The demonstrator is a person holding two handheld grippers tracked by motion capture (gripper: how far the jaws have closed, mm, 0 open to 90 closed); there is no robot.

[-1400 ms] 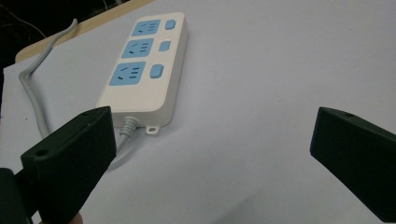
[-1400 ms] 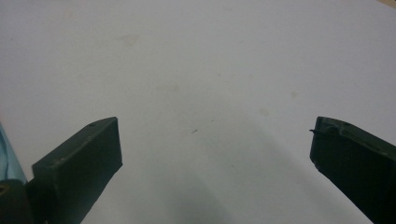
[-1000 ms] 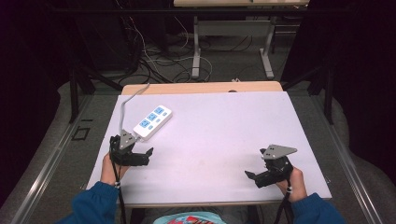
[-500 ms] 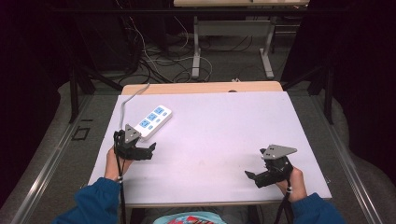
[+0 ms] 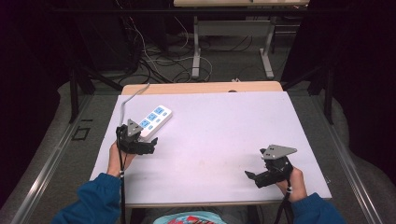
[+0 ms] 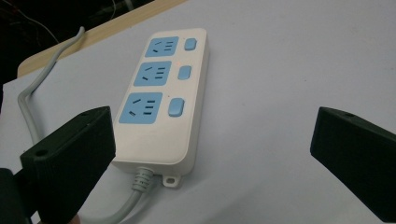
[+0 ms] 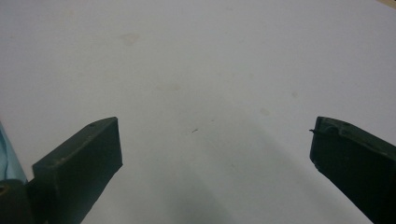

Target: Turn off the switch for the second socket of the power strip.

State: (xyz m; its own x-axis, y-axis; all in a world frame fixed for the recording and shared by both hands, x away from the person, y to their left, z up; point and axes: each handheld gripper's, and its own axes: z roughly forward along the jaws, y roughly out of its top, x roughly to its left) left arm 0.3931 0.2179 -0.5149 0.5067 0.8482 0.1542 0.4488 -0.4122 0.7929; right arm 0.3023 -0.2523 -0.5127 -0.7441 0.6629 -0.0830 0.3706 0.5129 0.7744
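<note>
A white power strip with three blue sockets and blue switches lies at the left rear of the white table; its grey cord runs off the back left edge. My left gripper hovers just in front of the strip's cord end, jaws wide open. In the left gripper view the power strip lies between and beyond the open jaws, nearer the left one. My right gripper rests near the front right of the table, open, with bare table between its jaws.
A wooden strip borders the table's far edge. Beyond it stand metal desk legs and tangled cables on the floor. Blue sleeves enter from the bottom.
My left gripper has moved forward and slightly right, closer to the power strip's cord end. The right gripper has stayed where it was.
</note>
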